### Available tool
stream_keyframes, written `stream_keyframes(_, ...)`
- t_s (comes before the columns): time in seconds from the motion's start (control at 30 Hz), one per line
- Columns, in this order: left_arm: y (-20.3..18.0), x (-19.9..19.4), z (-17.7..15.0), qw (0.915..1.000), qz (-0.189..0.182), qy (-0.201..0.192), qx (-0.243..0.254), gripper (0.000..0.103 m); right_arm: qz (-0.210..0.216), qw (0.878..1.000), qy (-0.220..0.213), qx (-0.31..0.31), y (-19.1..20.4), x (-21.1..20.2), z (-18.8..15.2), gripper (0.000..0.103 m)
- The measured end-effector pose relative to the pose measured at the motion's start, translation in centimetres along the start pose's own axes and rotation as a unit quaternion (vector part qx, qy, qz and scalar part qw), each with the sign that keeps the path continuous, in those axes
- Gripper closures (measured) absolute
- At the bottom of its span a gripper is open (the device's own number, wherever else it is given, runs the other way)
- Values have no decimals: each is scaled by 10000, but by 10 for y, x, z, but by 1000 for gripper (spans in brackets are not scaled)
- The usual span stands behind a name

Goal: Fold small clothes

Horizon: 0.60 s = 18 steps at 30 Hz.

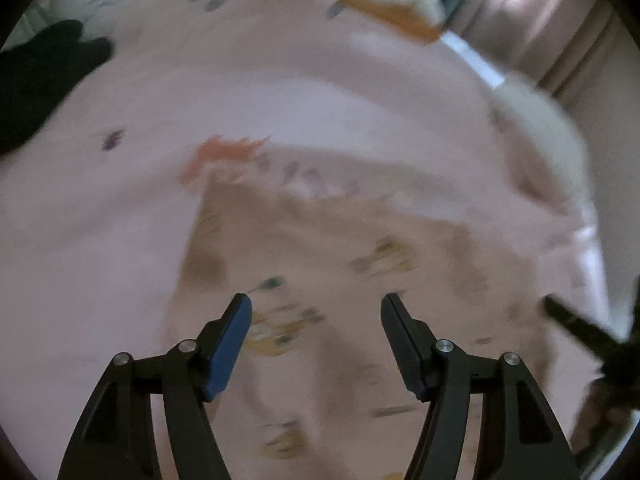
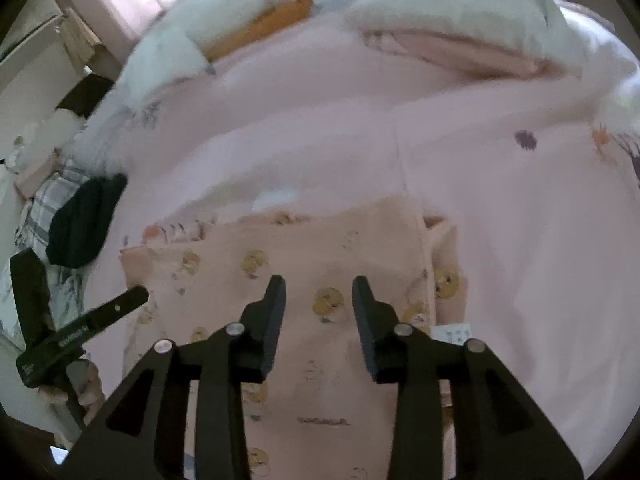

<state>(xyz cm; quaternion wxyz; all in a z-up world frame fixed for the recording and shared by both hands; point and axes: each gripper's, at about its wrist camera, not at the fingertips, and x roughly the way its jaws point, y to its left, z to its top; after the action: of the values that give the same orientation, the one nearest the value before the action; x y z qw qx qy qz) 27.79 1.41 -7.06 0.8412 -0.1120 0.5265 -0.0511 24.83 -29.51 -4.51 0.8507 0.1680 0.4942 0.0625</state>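
Observation:
A small peach garment (image 1: 320, 248) printed with little yellow animals lies flat on the pink bed sheet (image 1: 120, 220). My left gripper (image 1: 317, 304) hovers over its near part, open, with nothing between the blue-padded fingers. In the right wrist view the same garment (image 2: 328, 240) is spread below my right gripper (image 2: 320, 284), whose jaws stand apart and empty above the cloth. A white care label (image 2: 452, 334) pokes out at the garment's right edge. The left gripper (image 2: 80, 280) shows at that view's left, over the garment's left edge. The left wrist view is blurred.
A black cloth (image 2: 84, 224) lies at the sheet's left beside a plaid fabric (image 2: 52, 196). A white plush thing with an orange part (image 2: 256, 20) and a white blanket (image 2: 460, 12) sit at the far side. Pink curtains (image 1: 560, 20) hang beyond the bed.

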Motion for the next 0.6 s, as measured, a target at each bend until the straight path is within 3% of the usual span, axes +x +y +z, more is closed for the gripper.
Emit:
stream_keyframes(0.03,3,4,0,10000,-38,46,-47,37,-45,9998,-73,160,-11,9,3,66)
stream_keyframes(0.13,13,9,0,9992,-244,179,-279,37,381,9962,-19,782,-37,26,3,68)
stream_keyframes(0.2,19,3,-1,9982,-396,108,-430,37,533,9939,-125,953,-42,18,6,68)
stream_keyframes(0.27,27,-9,-4,9972,-494,25,-568,30,411,9947,-370,870,-34,-3,5,57)
stream_keyframes(0.37,33,-28,-14,9952,-640,-244,-696,10,640,9928,-642,782,-20,-34,-6,20)
stream_keyframes(0.5,28,-58,-35,9932,-821,-668,-491,3,1020,9918,-402,658,0,-61,-30,19)
stream_keyframes(0.6,23,-74,-64,9915,-1085,-632,-338,2,1260,9882,-497,720,8,-75,-55,11)
